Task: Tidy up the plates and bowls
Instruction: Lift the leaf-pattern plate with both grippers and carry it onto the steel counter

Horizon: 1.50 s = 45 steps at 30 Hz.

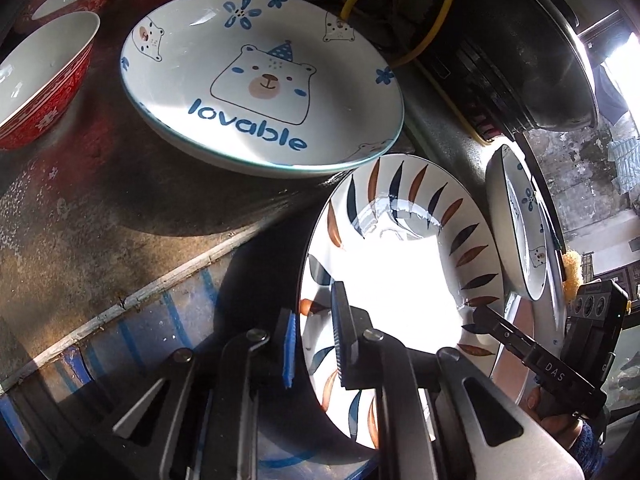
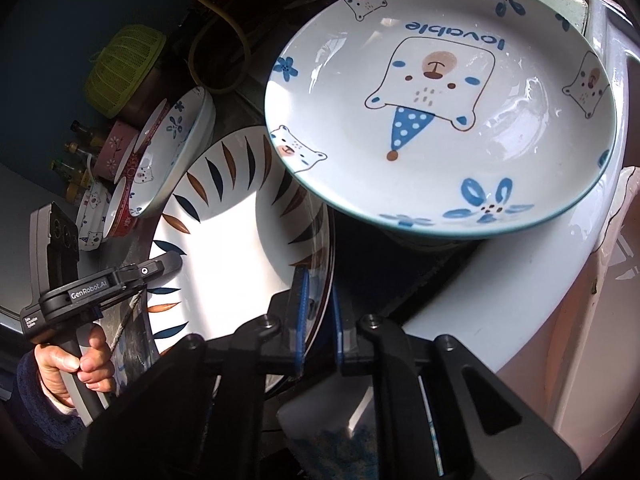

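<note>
A white plate with blue and brown leaf marks [image 1: 400, 280] [image 2: 224, 240] is held tilted between both grippers. My left gripper [image 1: 315, 301] is shut on its near rim, one blue pad on each face; in the right wrist view the left gripper [image 2: 176, 258] bites the far left rim. My right gripper [image 2: 318, 280] is shut on the opposite rim, and the right gripper [image 1: 480, 316] shows at the plate's right edge. A bear plate marked "lovable" [image 1: 260, 80] [image 2: 176, 152] lies beyond it. A second bear plate [image 2: 440, 100] [image 1: 520, 220] overlaps the leaf plate's other side.
Red patterned bowls [image 1: 40, 80] [image 2: 120, 208] sit at the far left of the dark counter [image 1: 120, 200]. A black pot with a steel rim [image 1: 540, 60] and a yellow hose [image 1: 436, 20] stand behind. A green basket [image 2: 124, 68], bottles [image 2: 76, 148] and a white basin rim [image 2: 520, 280] are nearby.
</note>
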Available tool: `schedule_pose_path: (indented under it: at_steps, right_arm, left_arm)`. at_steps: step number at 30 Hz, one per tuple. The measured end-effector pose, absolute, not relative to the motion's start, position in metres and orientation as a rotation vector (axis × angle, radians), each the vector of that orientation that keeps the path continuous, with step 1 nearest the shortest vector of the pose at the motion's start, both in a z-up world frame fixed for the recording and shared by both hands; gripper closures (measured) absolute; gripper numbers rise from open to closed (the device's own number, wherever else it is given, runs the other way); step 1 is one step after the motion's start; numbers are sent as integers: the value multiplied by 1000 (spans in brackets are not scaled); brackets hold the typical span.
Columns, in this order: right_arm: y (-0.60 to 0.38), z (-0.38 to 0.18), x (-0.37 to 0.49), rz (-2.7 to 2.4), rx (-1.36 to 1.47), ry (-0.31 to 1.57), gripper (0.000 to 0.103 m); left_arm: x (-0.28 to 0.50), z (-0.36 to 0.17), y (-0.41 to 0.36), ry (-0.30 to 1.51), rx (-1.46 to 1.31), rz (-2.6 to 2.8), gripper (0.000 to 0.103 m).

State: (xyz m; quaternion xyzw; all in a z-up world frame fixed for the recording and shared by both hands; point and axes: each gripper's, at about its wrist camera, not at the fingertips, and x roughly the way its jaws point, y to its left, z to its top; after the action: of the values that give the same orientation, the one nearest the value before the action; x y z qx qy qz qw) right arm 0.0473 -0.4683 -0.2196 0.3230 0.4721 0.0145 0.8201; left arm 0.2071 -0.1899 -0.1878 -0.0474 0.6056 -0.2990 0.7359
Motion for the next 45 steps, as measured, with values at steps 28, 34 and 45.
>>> schedule_pose_path:
  at_steps: [28,34,45]
  right_arm:
    - [-418,-199,49,134,541,1007,91]
    - [-398,-193,53,168,514,1009,91]
    - [-348,-183,65,247,450,1014,91]
  left_arm:
    - [175,-169,-140,1273,-120,-582,94]
    - [173,-167,-117,1258,-149,-552,94]
    - [169,-161,-60,1230,-211,-476,93]
